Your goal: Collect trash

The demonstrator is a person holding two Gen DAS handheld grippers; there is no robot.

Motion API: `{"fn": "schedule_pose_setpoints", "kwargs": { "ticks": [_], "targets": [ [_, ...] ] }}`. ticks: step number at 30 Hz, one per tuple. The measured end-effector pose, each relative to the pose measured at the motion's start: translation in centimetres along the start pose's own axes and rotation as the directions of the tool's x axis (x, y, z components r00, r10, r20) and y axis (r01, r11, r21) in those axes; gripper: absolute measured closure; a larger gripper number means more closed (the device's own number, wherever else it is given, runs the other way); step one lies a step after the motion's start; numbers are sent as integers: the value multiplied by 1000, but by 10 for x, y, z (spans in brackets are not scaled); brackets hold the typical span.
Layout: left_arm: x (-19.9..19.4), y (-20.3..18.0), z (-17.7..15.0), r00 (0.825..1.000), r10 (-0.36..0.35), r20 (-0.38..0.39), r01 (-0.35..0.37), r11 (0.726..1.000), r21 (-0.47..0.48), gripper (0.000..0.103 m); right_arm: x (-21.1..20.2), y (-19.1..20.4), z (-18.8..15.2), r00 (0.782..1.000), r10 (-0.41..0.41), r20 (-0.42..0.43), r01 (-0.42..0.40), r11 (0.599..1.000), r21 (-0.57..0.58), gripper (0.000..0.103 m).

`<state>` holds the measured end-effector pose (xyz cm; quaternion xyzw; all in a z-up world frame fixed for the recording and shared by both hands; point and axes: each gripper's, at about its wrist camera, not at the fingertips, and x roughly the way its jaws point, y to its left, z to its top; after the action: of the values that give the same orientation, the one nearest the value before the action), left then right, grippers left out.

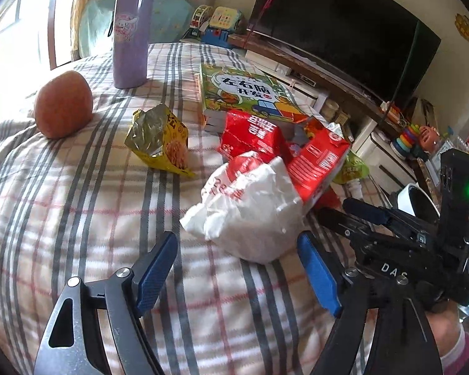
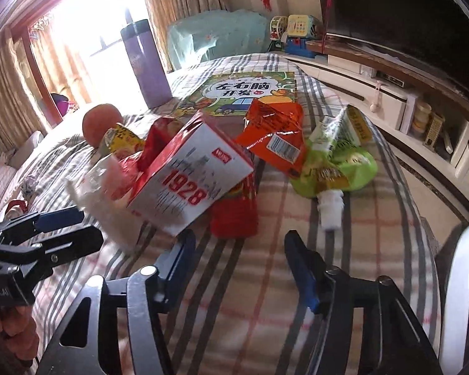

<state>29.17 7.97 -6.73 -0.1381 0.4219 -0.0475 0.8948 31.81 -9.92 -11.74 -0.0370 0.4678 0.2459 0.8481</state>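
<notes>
Trash piled on the plaid blanket (image 1: 78, 206), both our tools hovering empty.

Our left tool (image 1: 237, 268) stands wide, nothing between its blue pads, just short of the crumpled white bag (image 1: 250, 215). Our right tool (image 2: 237, 265) is partly apart and holds nothing, near the red-and-white box (image 2: 187, 175) that leans on the bag. An orange wrapper (image 2: 273, 134) and green pouch (image 2: 337, 168) lie right of the box; a yellow wrapper (image 1: 159, 140), apple (image 1: 62, 104), bottle (image 1: 131, 34) and book (image 1: 244, 93) sit farther back.
</notes>
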Motion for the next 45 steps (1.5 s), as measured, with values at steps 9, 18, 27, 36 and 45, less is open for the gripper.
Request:
{"fn": "schedule_pose_setpoints", "kwargs": {
  "ticks": [9,18,27,36,45],
  "targets": [
    [18,5,-1,999,-45,-29,45,999,3,73,12,-1,8,1000,15,-6,-15,1000,-3,67],
    [-1,8,-25,993,-103,-49,103,995,-10,98,-25,-14,-25,999,37,1,-37,998,53,68],
    [-30,15,-48,984,-156,-82,156,988,-5,93,-67,-29,-65,999,40,-24,-37,993,108,67],
    [-37,32,-37,998,-53,-30,50,995,-87,35,-65,-24,-62,1000,20,-3,-19,992,124,44],
    [-8,14,-25,999,-47,-17,45,994,-100,32,-41,-23,-50,1000,-13,-11,15,990,140,46]
  ]
}}
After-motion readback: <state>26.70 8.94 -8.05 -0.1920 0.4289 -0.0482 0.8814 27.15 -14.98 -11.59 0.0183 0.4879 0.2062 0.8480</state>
